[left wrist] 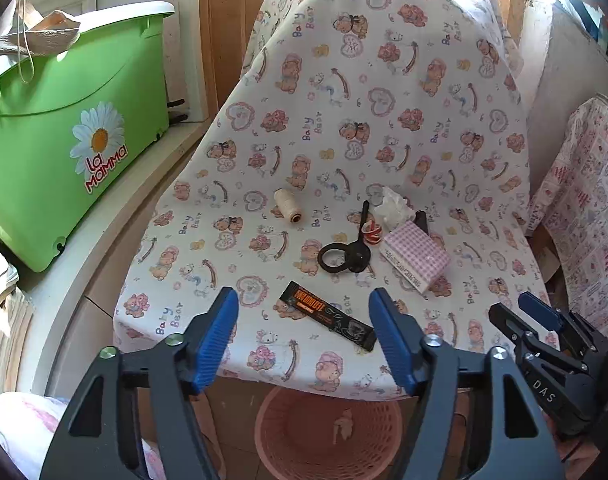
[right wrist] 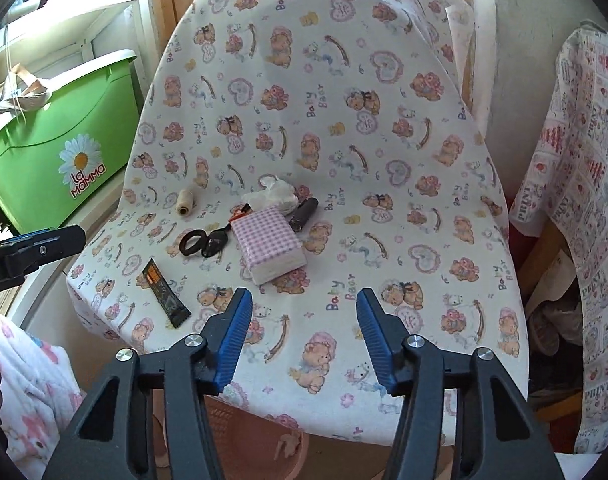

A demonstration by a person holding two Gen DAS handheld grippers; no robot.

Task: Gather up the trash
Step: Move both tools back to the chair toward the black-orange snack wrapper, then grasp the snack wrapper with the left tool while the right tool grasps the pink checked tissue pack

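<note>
Both grippers are hovering with ribbed blue pads apart and nothing between them: the left gripper (left wrist: 304,312) and the right gripper (right wrist: 304,312). On the bear-printed cotton chair cover (left wrist: 384,120), a flat black foil wrapper (left wrist: 328,315) is lying near the front edge. A crumpled white tissue (left wrist: 392,204) is sitting mid-seat, beside the pink gingham packet (left wrist: 416,256) and black scissors (left wrist: 346,252). A pink woven plastic basket (left wrist: 328,432) is standing below the front edge.

On the cloth-covered chair (left wrist: 384,92) lie 1 spool of thread (left wrist: 287,205), 1 pair of scissors (left wrist: 346,254), 1 pink checked tissue pack (left wrist: 416,258), 1 black wrapper (left wrist: 328,315), 1 crumpled white wad (left wrist: 392,204). Below stands 1 pink basket (left wrist: 328,436); beside, 1 green tub (left wrist: 63,136).
</note>
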